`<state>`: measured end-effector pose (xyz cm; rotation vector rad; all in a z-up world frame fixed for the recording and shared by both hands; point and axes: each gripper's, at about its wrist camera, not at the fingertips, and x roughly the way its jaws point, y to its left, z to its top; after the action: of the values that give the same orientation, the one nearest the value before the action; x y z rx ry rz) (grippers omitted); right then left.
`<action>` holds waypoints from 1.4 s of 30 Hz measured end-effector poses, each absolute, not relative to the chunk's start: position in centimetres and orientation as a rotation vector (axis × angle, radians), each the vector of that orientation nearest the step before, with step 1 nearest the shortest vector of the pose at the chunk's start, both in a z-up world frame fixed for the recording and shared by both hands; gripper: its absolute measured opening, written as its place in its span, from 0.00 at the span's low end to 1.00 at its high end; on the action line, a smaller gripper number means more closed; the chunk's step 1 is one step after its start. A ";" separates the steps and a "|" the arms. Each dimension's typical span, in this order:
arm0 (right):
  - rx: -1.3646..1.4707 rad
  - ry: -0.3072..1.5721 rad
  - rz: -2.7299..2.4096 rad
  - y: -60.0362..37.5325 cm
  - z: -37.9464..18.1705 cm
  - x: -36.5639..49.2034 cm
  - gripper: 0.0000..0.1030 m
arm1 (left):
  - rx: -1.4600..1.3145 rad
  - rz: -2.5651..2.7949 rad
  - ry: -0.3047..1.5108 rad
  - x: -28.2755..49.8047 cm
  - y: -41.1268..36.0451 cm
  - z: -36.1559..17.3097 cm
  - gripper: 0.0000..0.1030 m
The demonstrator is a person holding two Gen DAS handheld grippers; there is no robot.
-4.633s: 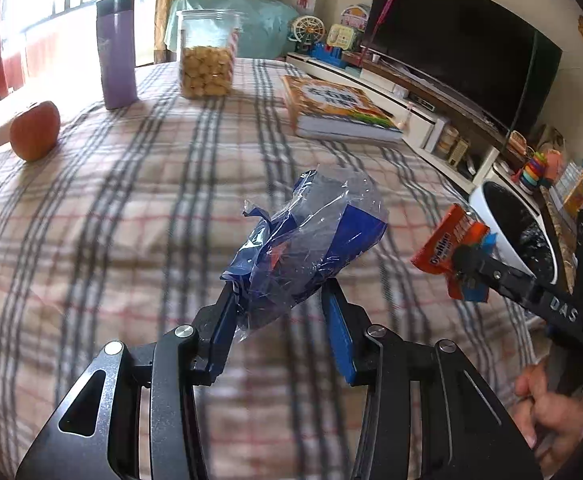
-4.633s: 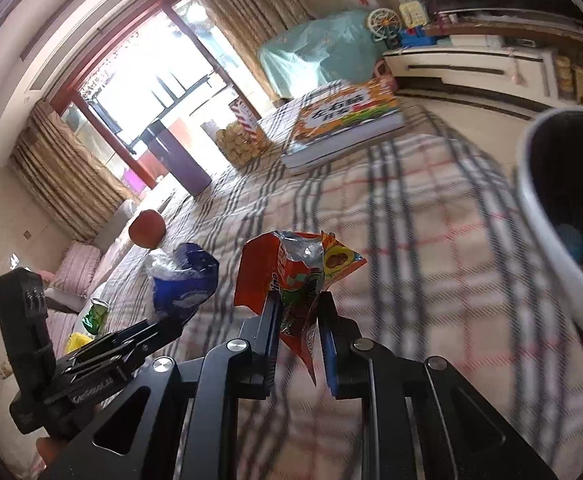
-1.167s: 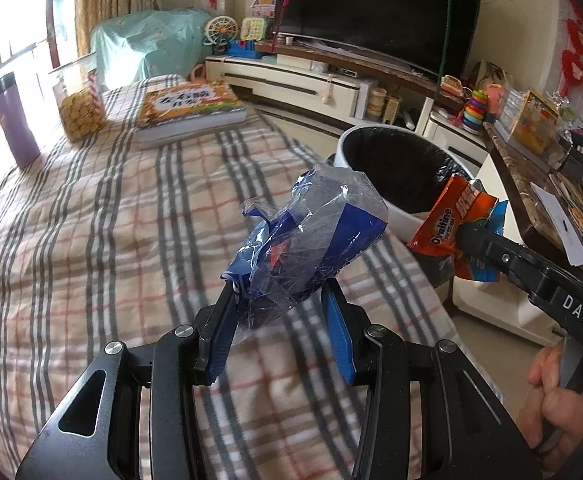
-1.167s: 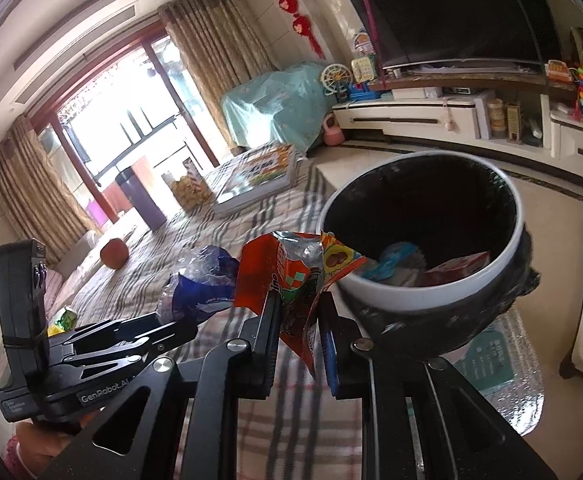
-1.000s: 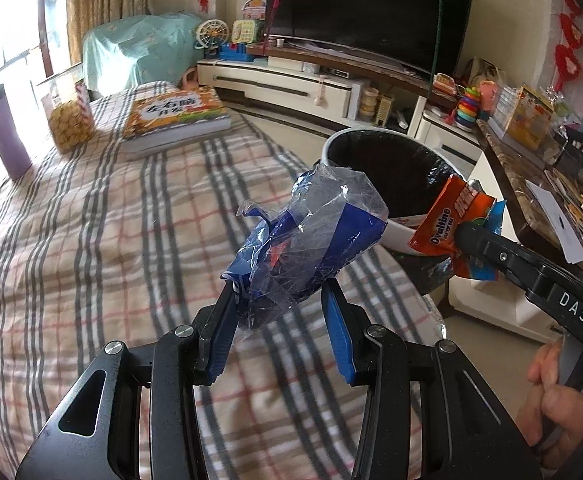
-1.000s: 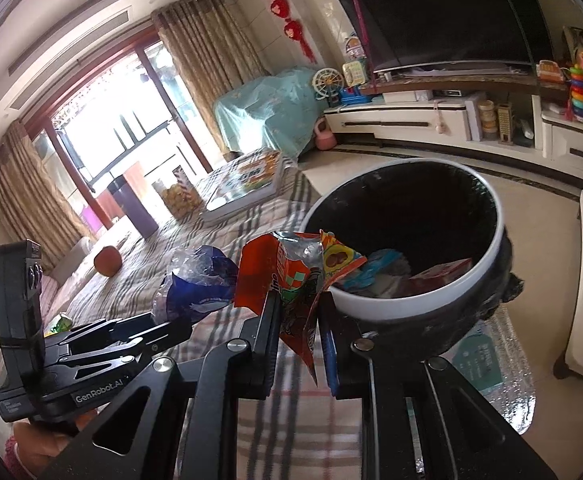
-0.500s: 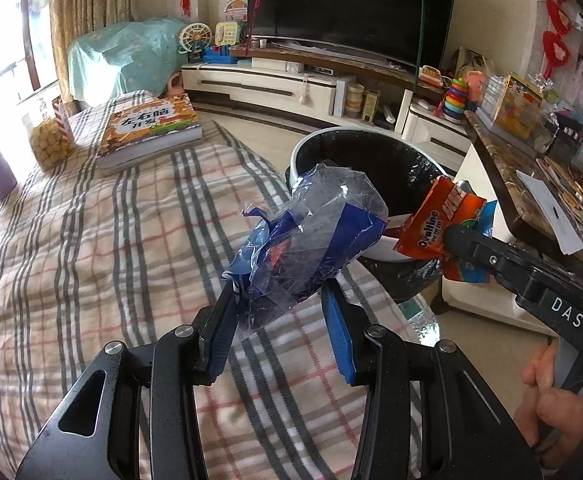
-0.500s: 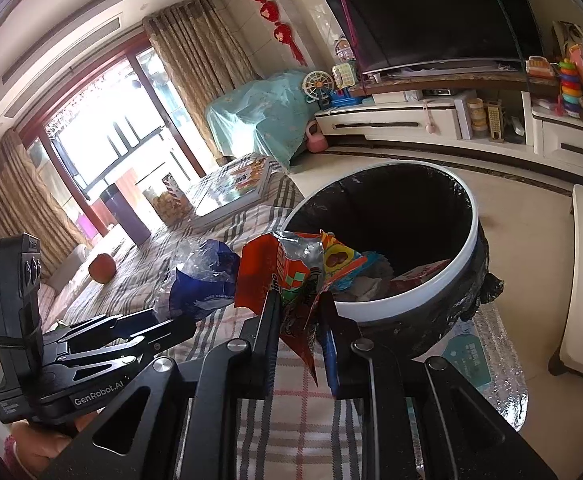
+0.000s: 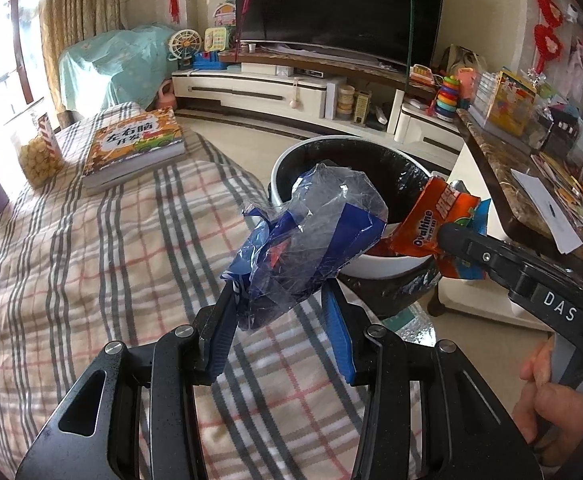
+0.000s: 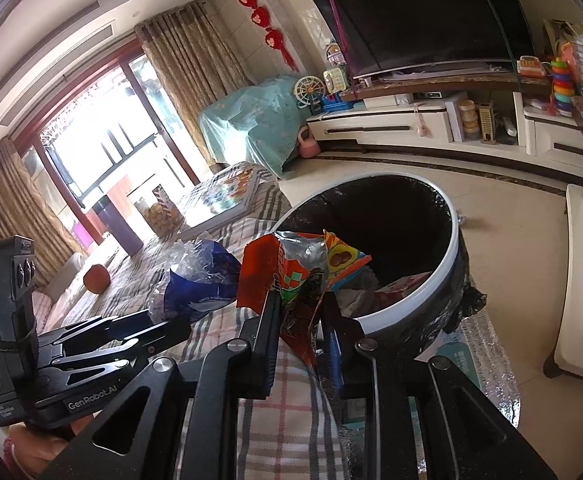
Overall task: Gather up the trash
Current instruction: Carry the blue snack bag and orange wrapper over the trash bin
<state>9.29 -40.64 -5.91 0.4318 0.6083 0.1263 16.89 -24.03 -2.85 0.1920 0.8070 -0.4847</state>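
Both loads carried off the table point(image 9: 91, 240) toward the bin point(image 9: 287, 160) over the last few seconds; bin grown from a sliver at the frame edge to mid-frame in both views. Left gripper point(image 9: 281, 312) clamped on the blue bag point(image 9: 311, 240), unchanged in the grip, now hanging past the table's bin-side edge, about at the near rim. Right gripper point(image 10: 301, 312) pinched shut on the orange wrapper point(image 10: 287, 272), also unshifted, tip reaching over the near rim point(image 10: 411, 300). Trash already inside the bin. Book point(image 9: 131, 144), snack jar point(image 9: 35, 152) and apple point(image 10: 96, 278) left behind on the table, well apart from the grippers. Judgement: transport nearly done, release step next. Wrapper probably clear to drop; blue bag likely needs a bit more forward travel, else risk of catching the rim or landing on the floor.
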 end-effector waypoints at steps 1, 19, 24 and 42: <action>0.430 0.609 0.125 -40.8 -5.9 9.4 0.22 | 0.192 -0.487 0.807 17.0 -24.2 -2.9 0.40; 0.401 0.621 0.103 -42.5 -5.7 10.4 0.22 | 0.221 -0.501 0.812 18.1 -26.4 -3.0 0.40; 0.395 0.619 0.096 -43.0 -5.6 10.6 0.22 | 0.227 -0.506 0.811 18.4 -26.9 -2.9 0.40; 0.390 0.616 0.084 -44.3 -5.0 11.3 0.22 | 0.248 -0.517 0.804 19.0 -28.5 -2.6 0.40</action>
<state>11.32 -44.25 -4.99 0.3896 0.6163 0.0844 18.97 -28.49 -2.61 0.2481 0.8042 -0.5171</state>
